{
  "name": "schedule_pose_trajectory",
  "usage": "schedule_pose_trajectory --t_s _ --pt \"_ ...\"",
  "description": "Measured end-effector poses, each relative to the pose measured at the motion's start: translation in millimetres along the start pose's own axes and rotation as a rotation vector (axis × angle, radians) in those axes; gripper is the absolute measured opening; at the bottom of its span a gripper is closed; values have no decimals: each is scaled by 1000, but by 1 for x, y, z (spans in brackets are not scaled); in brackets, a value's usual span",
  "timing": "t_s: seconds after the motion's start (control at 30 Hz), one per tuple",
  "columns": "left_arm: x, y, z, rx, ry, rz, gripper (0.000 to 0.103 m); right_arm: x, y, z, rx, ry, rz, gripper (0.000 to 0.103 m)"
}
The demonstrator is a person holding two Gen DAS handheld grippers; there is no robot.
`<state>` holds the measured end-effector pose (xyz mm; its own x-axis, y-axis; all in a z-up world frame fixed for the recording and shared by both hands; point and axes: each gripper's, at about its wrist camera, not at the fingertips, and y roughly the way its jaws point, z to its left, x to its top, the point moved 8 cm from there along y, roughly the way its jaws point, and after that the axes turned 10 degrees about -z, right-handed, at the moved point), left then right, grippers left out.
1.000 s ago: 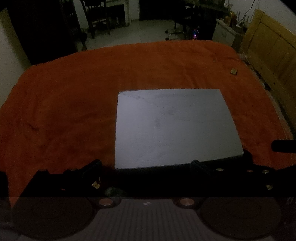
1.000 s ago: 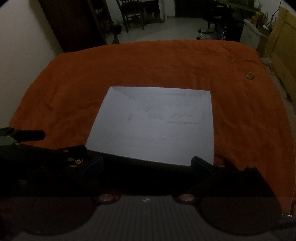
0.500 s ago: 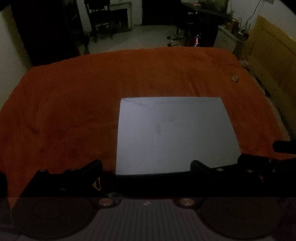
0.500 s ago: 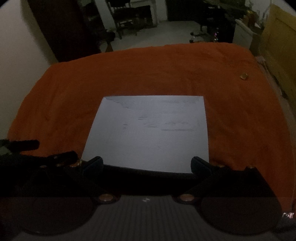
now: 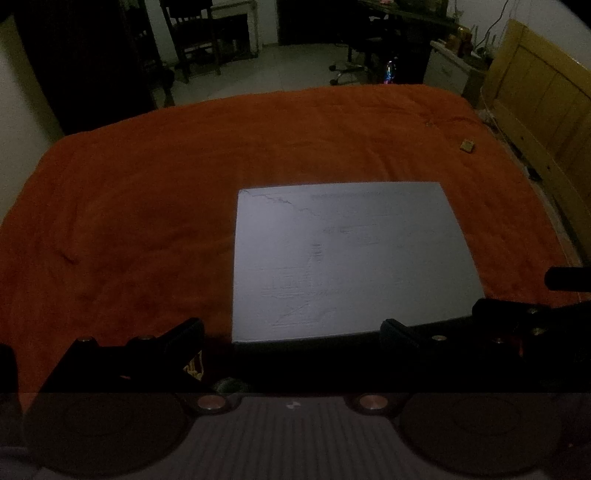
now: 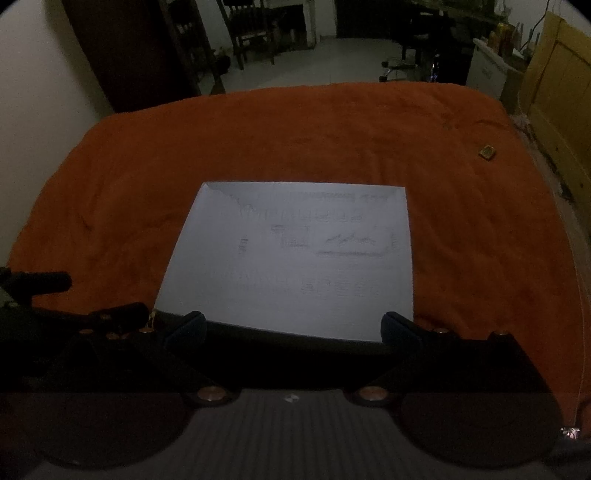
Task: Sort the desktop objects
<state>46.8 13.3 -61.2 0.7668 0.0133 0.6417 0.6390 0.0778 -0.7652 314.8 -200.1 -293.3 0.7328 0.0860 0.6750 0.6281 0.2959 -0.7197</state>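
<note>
Orange blanket (image 5: 147,206); both grippers' fingers apart, apparently above sheet (image 6: 295,258).

Dark wooden chair (image 5: 192,33), office chair (image 5: 351,55), wooden headboard (image 5: 543,96) beyond.

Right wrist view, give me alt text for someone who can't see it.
A white sheet of paper with faint print lies flat on an orange blanket, straight ahead of the open right gripper, which holds nothing. A small yellowish object sits far right on the blanket, and the left gripper shows at the left edge in a dim room.
</note>
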Motion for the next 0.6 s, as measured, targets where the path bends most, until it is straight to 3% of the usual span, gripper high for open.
schedule_pose_trajectory --t_s 0.6 --pt "1 -1 1 21 2 -16 102 -1 4 -2 7 -7 15 103"
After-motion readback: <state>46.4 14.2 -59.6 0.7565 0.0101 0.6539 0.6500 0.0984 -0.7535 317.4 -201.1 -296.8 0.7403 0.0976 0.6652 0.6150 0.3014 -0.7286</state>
